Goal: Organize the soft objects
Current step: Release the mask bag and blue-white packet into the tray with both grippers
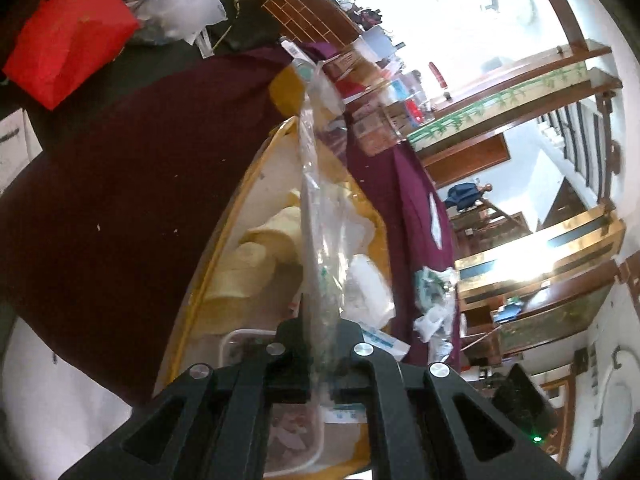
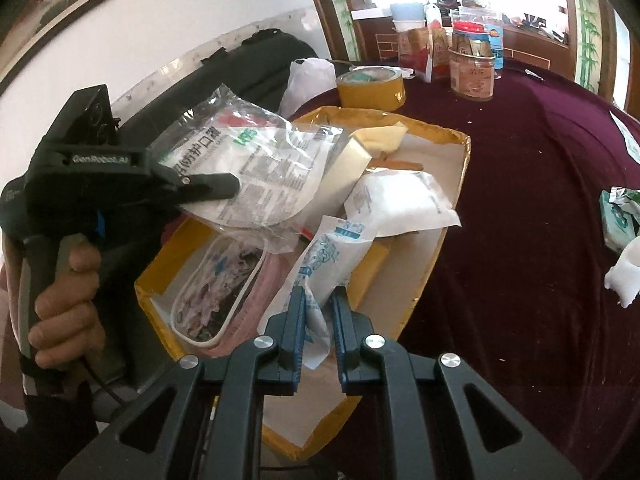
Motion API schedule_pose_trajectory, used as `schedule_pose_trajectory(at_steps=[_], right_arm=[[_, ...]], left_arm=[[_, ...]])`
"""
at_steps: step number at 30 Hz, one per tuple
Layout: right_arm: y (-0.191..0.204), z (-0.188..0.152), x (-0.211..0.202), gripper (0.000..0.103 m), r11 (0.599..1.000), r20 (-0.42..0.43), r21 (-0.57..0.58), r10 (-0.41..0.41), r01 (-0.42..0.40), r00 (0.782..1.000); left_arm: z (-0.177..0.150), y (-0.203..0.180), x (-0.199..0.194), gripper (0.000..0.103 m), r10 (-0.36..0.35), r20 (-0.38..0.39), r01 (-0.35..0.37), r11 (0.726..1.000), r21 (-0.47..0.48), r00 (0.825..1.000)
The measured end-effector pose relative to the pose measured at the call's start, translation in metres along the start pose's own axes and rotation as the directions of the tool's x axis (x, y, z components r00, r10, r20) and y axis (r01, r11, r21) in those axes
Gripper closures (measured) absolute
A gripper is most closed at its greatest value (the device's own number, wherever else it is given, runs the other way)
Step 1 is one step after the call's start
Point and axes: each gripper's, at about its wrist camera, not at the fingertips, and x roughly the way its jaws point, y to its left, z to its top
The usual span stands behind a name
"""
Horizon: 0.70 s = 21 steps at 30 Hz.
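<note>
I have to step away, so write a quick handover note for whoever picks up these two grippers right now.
Left gripper: shut on the mask packet, held in the air above the cardboard box.
Right gripper: shut on the blue-printed pouch, over the box.
Box: on the maroon cloth; already holds a white pouch, a zip case and yellowish foam pieces.
Outside the box: crumpled green-and-white wrapper and a white piece, at the right.
Left: place both held packets, then gather those strays.
</note>
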Motion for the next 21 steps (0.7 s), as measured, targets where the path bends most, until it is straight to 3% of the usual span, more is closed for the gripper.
schedule_pose_trajectory(at_steps=[1, 2, 3, 5, 6, 8, 16, 21], right_arm=[[-0.001, 0.000, 0.000, 0.089, 1.000, -0.001, 0.006, 0.003, -0.003, 1.000], [-0.001, 0.000, -0.001, 0.089, 1.000, -0.001, 0.014, 0.007, -0.007, 1.000], [-0.003, 0.000, -0.001, 0.089, 1.000, -0.002, 0.023, 0.011, -0.011, 1.000], [-0.004, 0.000, -0.003, 0.079, 0.999, -0.001, 0.040, 0.023, -0.023, 1.000], [-0.005, 0.000, -0.004, 0.070, 0.998, 0.004, 0.049, 0.030, -0.030, 1.000], [-0.007, -0.001, -0.011, 0.067, 0.997, 0.021, 0.059, 0.043, -0.044, 0.999], [-0.011, -0.011, -0.030, 0.059, 0.995, 0.062, 0.066, 0.064, -0.068, 0.996], [-0.027, -0.017, -0.044, 0.054, 0.992, 0.096, 0.108, 0.059, -0.069, 0.994]], left_arm=[[-0.002, 0.001, 0.000, 0.097, 0.010, 0.003, -0.010, 1.000, 0.001, 1.000], [-0.003, 0.003, 0.001, 0.089, 0.017, 0.003, -0.017, 1.000, -0.008, 1.000], [-0.005, 0.005, 0.002, 0.073, 0.015, -0.005, -0.015, 1.000, -0.020, 1.000], [-0.008, 0.005, 0.002, 0.062, 0.013, -0.013, -0.014, 0.999, -0.034, 1.000], [-0.011, 0.004, 0.001, 0.050, -0.004, -0.018, 0.003, 0.999, -0.036, 1.000], [-0.015, -0.001, 0.001, 0.037, -0.036, -0.048, 0.034, 0.999, -0.029, 0.998], [-0.043, -0.023, 0.007, 0.035, -0.063, -0.185, 0.067, 0.998, 0.017, 0.981], [-0.056, -0.036, 0.002, 0.035, -0.072, -0.222, 0.084, 0.995, 0.046, 0.972]])
